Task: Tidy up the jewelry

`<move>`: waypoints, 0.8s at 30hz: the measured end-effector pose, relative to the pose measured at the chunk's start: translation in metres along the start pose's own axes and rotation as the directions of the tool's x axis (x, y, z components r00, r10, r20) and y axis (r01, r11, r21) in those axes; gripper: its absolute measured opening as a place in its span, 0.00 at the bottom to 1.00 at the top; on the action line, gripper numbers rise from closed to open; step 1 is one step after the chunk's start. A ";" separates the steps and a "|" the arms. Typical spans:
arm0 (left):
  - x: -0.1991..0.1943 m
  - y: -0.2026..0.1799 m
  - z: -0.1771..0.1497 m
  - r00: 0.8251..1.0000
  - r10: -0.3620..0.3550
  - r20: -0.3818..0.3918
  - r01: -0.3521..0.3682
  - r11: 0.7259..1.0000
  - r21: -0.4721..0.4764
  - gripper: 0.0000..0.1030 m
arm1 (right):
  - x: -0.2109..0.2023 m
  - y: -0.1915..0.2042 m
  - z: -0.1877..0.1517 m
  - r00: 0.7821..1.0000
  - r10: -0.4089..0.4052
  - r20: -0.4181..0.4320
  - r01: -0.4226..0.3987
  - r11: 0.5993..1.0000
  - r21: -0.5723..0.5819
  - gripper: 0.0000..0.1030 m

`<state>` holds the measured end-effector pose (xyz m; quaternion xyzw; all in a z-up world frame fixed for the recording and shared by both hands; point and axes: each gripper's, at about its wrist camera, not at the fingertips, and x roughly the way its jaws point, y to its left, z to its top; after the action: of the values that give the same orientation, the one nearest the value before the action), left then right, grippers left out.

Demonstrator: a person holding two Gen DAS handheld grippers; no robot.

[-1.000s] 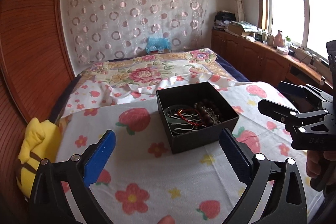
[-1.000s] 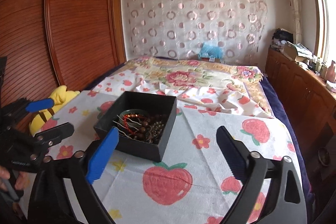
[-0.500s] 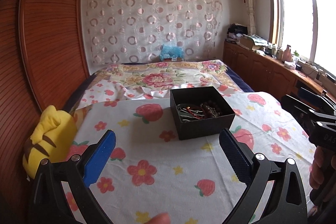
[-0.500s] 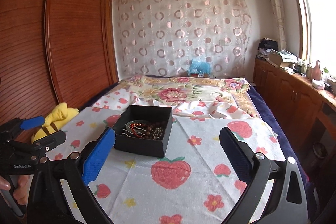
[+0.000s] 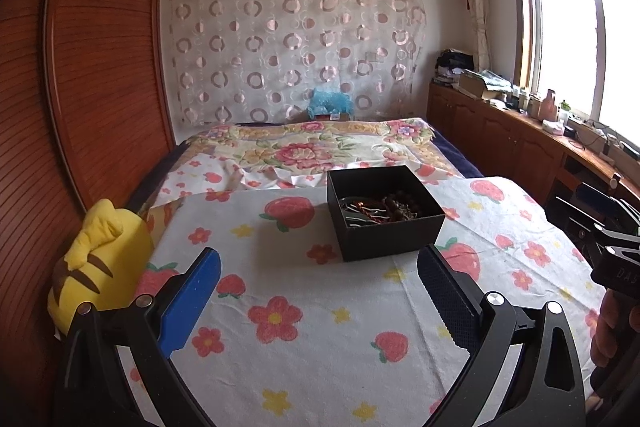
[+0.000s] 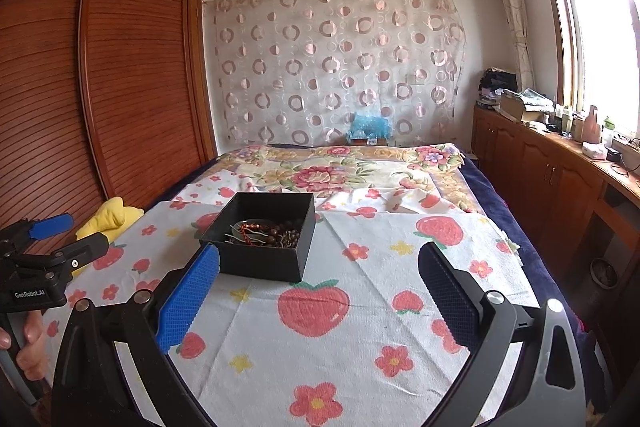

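Bedroom with a bed (image 5: 312, 347) under a white cloth (image 6: 360, 339) printed with strawberries and flowers; floral blanket (image 5: 312, 151) farther back, circle-patterned curtain (image 6: 336, 67) on the far wall, wooden wardrobe (image 6: 132, 87) along one side, wooden cabinets (image 5: 500, 139) below the window opposite. Black open box (image 5: 390, 233) sitting on the cloth near the middle of the bed, holding a tangle of jewelry (image 6: 264, 233): dark beads, a reddish strand, thin silvery pieces. Yellow plush toy (image 5: 100, 263) wedged at the bed's edge against the wardrobe.

Left tool (image 5: 318, 295) hovering above the cloth on the near side of the box, fingers spread wide, nothing between them, blue pad (image 5: 192, 299) showing on one finger. Right tool (image 6: 318, 291) likewise spread wide and empty, near the box but not touching it. Each tool visible at the edge of the other's view, gripped by a hand (image 6: 32, 343).
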<state>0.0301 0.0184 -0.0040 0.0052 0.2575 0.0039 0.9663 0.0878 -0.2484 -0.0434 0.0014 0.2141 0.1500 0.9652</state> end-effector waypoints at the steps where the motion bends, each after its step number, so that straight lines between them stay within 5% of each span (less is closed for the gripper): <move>1: 0.000 0.000 0.000 1.000 0.000 0.000 0.000 1.000 -0.002 0.92 | 0.000 0.000 0.000 1.000 0.003 -0.001 -0.003 1.000 0.001 0.97; 24: -0.001 -0.001 -0.001 1.000 0.002 0.008 -0.002 1.000 -0.003 0.92 | -0.002 0.004 -0.007 1.000 0.009 -0.009 -0.009 1.000 -0.005 0.97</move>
<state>0.0290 0.0177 -0.0043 0.0039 0.2537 0.0053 0.9673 0.0825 -0.2453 -0.0486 -0.0006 0.2180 0.1550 0.9636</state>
